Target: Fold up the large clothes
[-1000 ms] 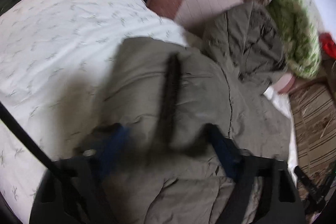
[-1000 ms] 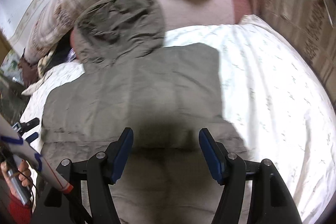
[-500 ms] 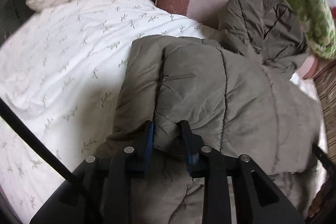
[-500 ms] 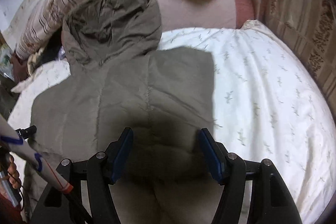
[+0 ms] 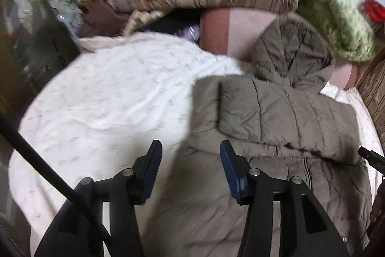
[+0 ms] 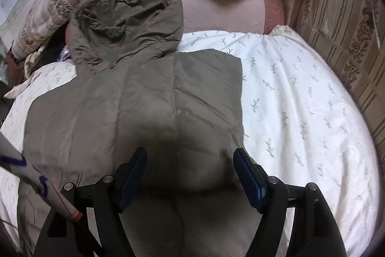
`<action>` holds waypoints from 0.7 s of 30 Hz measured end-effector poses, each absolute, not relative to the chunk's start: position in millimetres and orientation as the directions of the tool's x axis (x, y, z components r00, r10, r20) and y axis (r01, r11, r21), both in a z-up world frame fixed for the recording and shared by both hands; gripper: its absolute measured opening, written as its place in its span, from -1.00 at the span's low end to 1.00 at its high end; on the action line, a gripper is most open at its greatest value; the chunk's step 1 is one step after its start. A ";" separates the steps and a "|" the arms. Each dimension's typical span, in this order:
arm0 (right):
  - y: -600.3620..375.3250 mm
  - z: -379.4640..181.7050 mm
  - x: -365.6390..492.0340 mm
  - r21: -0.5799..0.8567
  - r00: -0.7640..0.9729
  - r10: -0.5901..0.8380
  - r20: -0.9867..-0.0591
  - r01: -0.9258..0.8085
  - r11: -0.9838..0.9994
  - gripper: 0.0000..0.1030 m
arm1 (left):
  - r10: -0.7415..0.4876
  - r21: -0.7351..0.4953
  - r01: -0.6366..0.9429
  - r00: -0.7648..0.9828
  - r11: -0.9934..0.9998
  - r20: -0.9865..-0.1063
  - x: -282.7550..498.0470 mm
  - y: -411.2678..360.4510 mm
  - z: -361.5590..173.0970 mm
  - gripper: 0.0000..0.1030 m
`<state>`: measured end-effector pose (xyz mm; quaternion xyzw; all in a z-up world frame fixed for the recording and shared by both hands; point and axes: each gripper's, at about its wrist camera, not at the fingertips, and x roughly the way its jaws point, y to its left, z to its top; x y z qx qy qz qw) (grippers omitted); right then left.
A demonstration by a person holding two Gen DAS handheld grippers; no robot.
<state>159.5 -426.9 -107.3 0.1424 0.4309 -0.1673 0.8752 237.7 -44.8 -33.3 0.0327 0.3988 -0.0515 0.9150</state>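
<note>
Left wrist view: the olive-grey quilted hooded jacket (image 5: 276, 127) lies on the white leaf-print bedsheet (image 5: 115, 98), its hood (image 5: 293, 54) up against the pink bolster (image 5: 231, 37). One sleeve is already laid across the jacket's body. The left gripper (image 5: 190, 160) hovers over the jacket's near edge; its jaws have just been opening and now stand apart with nothing pinched between them.

Right wrist view: the jacket looks squared off, its far side edge straight on the sheet. The right gripper (image 6: 190, 172) hangs above the jacket's lower middle, jaws spread and empty, having just widened.

Judging by this, the sleeve-and-side folds are done; next likely calls for both grippers to seize the hem and carry it toward the hood.
</note>
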 end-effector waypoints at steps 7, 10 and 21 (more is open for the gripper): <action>-389.7 -79.3 118.6 -0.002 0.582 -0.246 -0.775 0.386 0.922 0.52 | 0.069 0.055 -0.045 0.794 0.997 -0.604 158.6 31.0 25.5 0.24; -368.6 -71.1 103.5 -0.041 0.593 -0.265 -0.760 0.364 0.931 0.52 | 0.081 0.025 -0.082 0.813 0.996 -0.577 138.6 46.3 34.9 0.33; -302.8 -49.5 95.5 -0.260 0.632 -0.384 -0.673 0.284 0.923 0.56 | 0.007 0.004 -0.006 0.790 1.000 -0.614 153.7 -10.1 -1.2 0.43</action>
